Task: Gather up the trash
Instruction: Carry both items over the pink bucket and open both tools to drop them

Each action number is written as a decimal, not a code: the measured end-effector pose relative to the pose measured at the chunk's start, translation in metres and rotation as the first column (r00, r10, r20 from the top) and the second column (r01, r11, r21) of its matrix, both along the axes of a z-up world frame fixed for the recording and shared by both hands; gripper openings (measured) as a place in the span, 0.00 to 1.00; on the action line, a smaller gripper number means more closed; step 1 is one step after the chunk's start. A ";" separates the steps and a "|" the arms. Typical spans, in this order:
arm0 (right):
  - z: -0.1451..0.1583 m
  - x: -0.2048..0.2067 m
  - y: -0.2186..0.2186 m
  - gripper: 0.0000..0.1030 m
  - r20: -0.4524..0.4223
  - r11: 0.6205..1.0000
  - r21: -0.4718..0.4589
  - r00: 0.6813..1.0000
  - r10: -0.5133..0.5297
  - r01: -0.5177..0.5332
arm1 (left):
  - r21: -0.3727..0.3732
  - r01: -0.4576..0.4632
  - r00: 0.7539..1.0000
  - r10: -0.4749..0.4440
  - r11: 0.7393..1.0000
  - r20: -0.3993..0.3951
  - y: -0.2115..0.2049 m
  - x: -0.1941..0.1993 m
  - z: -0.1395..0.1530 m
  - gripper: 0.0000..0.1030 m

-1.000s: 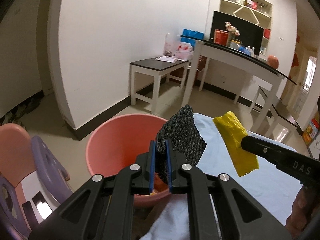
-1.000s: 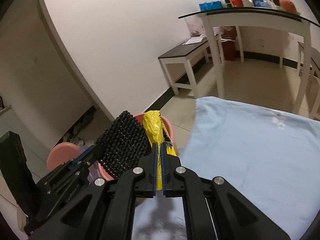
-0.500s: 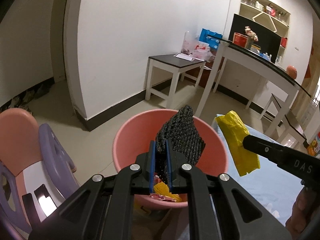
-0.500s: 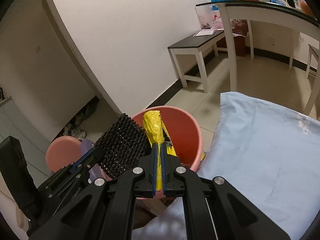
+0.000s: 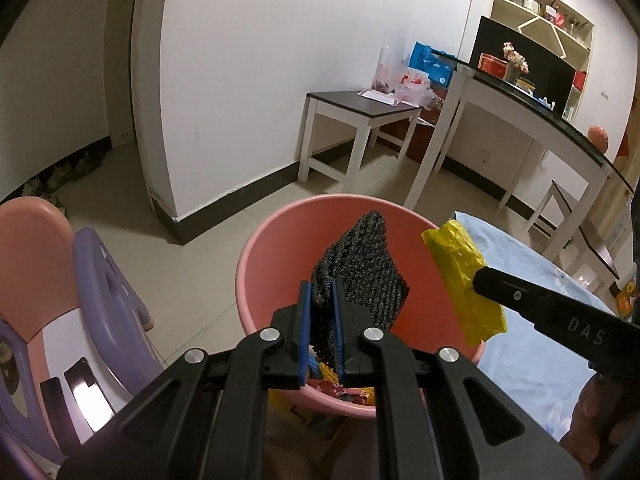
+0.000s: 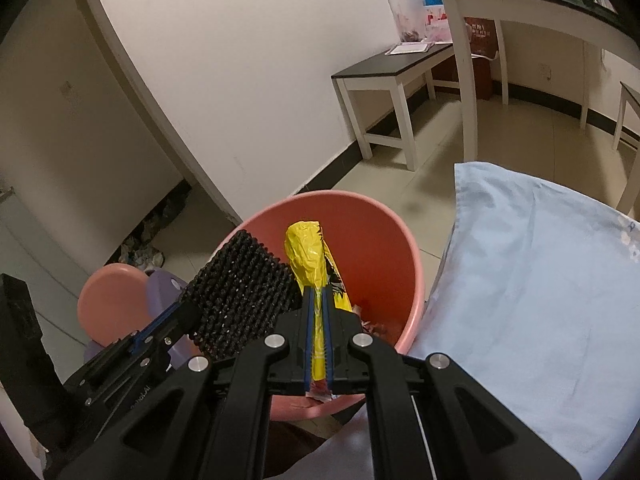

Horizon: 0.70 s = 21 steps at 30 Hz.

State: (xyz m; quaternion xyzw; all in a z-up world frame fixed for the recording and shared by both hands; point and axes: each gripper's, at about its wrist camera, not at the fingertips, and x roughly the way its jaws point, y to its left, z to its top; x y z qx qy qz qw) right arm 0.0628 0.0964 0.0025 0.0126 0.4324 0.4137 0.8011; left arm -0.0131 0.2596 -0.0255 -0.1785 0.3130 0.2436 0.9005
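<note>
My left gripper is shut on a black textured pad and holds it above the open pink bucket. My right gripper is shut on a yellow wrapper, also over the bucket. In the left wrist view the wrapper hangs over the bucket's right rim. In the right wrist view the pad sits left of the wrapper, over the left rim. Wrappers lie at the bucket's bottom.
A light blue cloth-covered surface lies right of the bucket. A pink and purple child's chair stands to the left. A white wall corner, a low dark-topped bench and a tall white table stand beyond.
Both grippers moved left from above the blue cloth to above the bucket, still holding the pad and the wrapper. The bucket now sits right beneath them.
</note>
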 end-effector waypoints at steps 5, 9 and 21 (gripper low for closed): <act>-0.005 0.000 0.003 0.04 0.000 1.000 -0.015 1.000 0.006 -0.006 | -0.008 -0.004 1.000 0.004 1.000 -0.012 0.002 0.005 -0.003 0.09; -0.008 0.001 0.004 0.05 -0.001 1.000 -0.020 1.000 0.011 -0.011 | -0.011 -0.013 1.000 0.013 1.000 -0.018 0.004 0.007 -0.006 0.09; -0.009 0.001 0.003 0.09 -0.012 1.000 -0.026 1.000 0.005 -0.005 | -0.019 -0.009 0.999 0.008 1.000 -0.038 0.004 0.009 -0.011 0.21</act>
